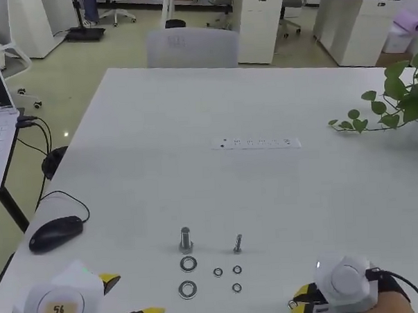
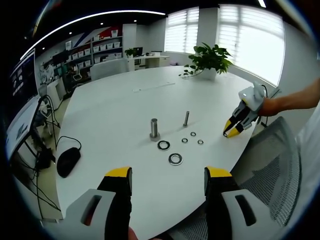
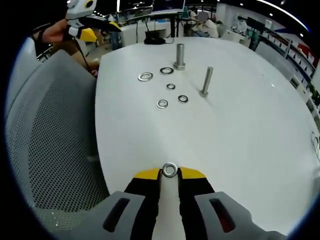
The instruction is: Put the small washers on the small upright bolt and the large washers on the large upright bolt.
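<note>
Nearest, at the bottom centre of the right gripper view, the right hand-held gripper (image 3: 170, 176) is clenched on one held small washer (image 3: 170, 169). The washer is pinched between the yellow tips just above the near edge of the counter (image 3: 240, 130). At the bottom of the left gripper view, the left hand-held gripper (image 2: 168, 176) is released, with its jaws spread wide and nothing between them.

Farther in, at the lower centre of the head view, the other washers lie flat on the counter. The nearer large washer (image 1: 187, 290) and the farther large washer (image 1: 188, 263) sit one behind the other. To their right are the nearest loose small washer (image 1: 236, 288), the left small washer (image 1: 217, 272) and the right small washer (image 1: 237, 269), all apart from one another.

Just behind them the large bolt (image 1: 185, 239) stands upright in line with the large washers. The small bolt (image 1: 238, 244) stands to its right, beyond the small washers. As far as these views show, both shafts are bare, with no washer dropped over either.

I judge the task barely begun. One small washer is picked up but not yet placed, and three small and two large ones are waiting. All six remain to be put on the bolts, and the gripped one looks due for the small bolt.

Beyond, a power strip (image 1: 255, 143) lies at mid-frame.
</note>
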The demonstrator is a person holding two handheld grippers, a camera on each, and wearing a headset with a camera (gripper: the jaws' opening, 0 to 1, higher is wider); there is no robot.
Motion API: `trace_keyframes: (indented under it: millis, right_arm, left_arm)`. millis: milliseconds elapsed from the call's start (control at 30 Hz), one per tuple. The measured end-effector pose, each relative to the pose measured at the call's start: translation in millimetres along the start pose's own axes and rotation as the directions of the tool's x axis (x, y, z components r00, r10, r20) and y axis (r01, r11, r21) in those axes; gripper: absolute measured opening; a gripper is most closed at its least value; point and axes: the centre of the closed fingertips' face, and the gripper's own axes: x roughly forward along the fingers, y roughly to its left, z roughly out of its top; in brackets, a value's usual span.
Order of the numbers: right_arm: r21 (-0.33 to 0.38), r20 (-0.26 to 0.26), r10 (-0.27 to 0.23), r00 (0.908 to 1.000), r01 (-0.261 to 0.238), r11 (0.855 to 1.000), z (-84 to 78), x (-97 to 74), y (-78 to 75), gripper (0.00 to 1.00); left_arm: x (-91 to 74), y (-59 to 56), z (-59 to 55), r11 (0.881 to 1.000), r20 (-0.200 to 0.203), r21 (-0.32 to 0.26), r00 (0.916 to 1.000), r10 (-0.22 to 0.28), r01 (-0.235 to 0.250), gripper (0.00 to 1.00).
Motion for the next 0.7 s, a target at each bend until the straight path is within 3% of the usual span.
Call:
trace_keyframes:
  millis: [133,333,633,700]
  right_arm:
    - [-0.086,-0.052,0.049,0.9975,-0.053,0.995,-0.6,-0.8,1.0,0.17]
    - [-0.214,-0.106,0.091,0.9902,-0.112,0.970,0.1,-0.2,2.8,0.18]
    - [-0.318,-0.167,0.127,0.9777,-0.176,0.932,-3.2,-0.9,4.6,0.19]
    - [-0.323,-0.173,0.127,0.9767,-0.178,0.930,-2.6,-1.2,5.8,0.18]
  left_arm:
    - [-0.8,0.8,-0.2,1.000,-0.001,0.001,1.0000,0.000,0.000,0.58]
    - [0.2,-1.1,0.6,1.000,0.001,0.001,1.0000,-0.004,0.004,0.58]
    - [0.6,-2.6,1.7,1.000,-0.005,0.022,1.0000,-0.005,0.005,0.58]
    - [0.9,-2.6,1.5,1.000,-0.005,0.020,1.0000,-0.004,0.004,0.58]
